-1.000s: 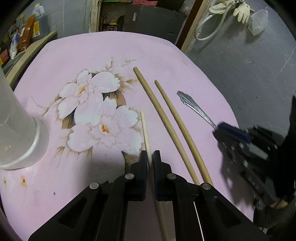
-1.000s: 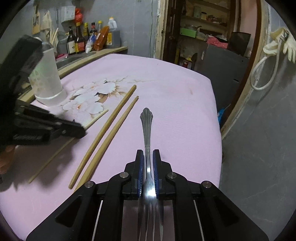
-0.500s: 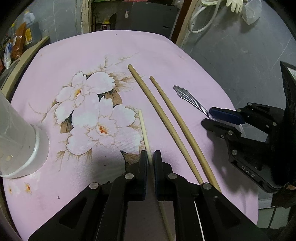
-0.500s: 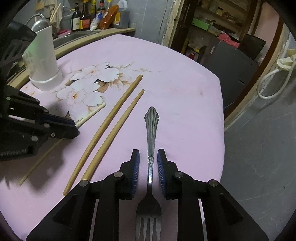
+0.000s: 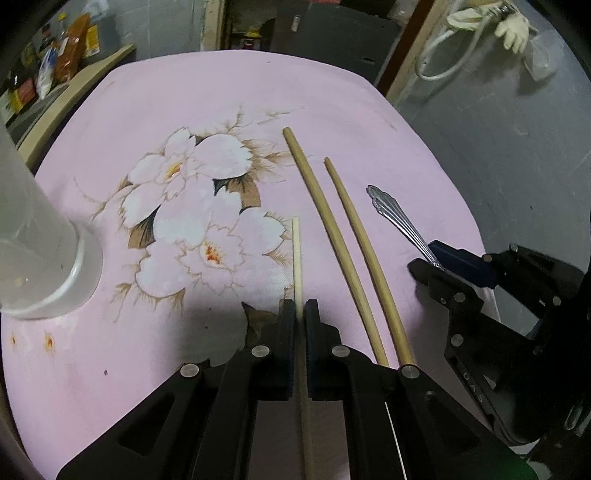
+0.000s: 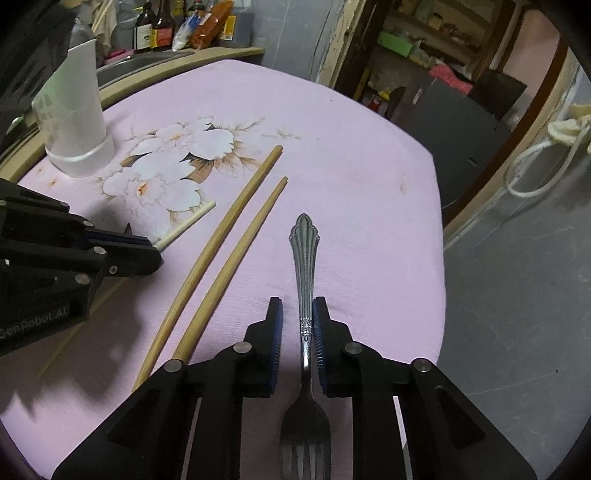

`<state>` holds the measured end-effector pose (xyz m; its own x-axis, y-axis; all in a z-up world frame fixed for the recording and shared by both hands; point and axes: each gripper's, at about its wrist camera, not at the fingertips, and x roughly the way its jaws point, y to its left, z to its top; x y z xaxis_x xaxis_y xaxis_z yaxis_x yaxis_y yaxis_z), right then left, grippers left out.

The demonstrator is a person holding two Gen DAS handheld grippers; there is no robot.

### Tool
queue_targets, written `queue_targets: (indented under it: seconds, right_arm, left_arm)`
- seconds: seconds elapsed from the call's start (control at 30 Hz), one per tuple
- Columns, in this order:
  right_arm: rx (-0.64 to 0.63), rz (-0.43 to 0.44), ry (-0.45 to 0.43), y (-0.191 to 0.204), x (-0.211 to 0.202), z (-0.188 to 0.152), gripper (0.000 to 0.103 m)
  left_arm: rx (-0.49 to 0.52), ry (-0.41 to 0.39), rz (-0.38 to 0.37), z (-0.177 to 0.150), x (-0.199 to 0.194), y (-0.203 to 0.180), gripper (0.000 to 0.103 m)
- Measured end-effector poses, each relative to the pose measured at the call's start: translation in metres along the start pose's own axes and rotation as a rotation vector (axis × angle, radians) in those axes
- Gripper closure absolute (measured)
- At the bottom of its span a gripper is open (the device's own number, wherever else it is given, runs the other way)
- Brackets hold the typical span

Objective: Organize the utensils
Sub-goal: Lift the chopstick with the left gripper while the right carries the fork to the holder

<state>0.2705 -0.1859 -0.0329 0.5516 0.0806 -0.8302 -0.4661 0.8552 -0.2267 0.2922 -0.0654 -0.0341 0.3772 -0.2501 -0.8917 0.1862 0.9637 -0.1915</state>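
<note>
A thin pale chopstick (image 5: 296, 251) lies on the pink floral tablecloth (image 5: 221, 110), and my left gripper (image 5: 300, 308) is shut on its near part. To its right lie two thicker wooden chopsticks (image 5: 325, 229) (image 5: 364, 243) side by side. A silver fork (image 6: 303, 251) lies further right, tines towards me. My right gripper (image 6: 297, 306) straddles the fork's handle. Its jaws are closing, with a gap still showing on the left side of the handle. The right gripper (image 5: 432, 258) also shows in the left wrist view, and the left gripper (image 6: 155, 251) in the right wrist view.
A tall white plastic cup (image 6: 74, 110) stands upright at the table's left side. Behind it a counter holds bottles (image 6: 155, 26) and packets. The table's right edge (image 6: 441, 258) drops to a grey floor close to the fork.
The right gripper's jaws let go of the fork handle and spread, then narrowed again around it. The left gripper stays shut on the thin chopstick.
</note>
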Motion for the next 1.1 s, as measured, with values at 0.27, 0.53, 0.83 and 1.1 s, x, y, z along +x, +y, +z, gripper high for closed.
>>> queue_targets:
  seconds: [0.27,0.53,0.83,1.1]
  right_arm:
    - [0.183,0.162,-0.141,-0.028,-0.015,-0.014,0.098]
    - [0.127,0.133,-0.452,0.005,-0.068,-0.033,0.099]
    - [0.155,0.099,-0.763,0.021,-0.11,-0.031,0.099]
    - [0.172,0.144,-0.887,0.027,-0.136,-0.002,0.099]
  left_arm:
    - [-0.026,-0.061,-0.029,-0.017,-0.022,0.019,0.101]
    - [0.008,-0.279,-0.03,-0.045,-0.056,0.023,0.101]
    - [0.016,-0.678,0.01,-0.065,-0.12,0.02,0.101]
    - [-0.006,-0.924,-0.071,-0.072,-0.154,0.052,0.101]
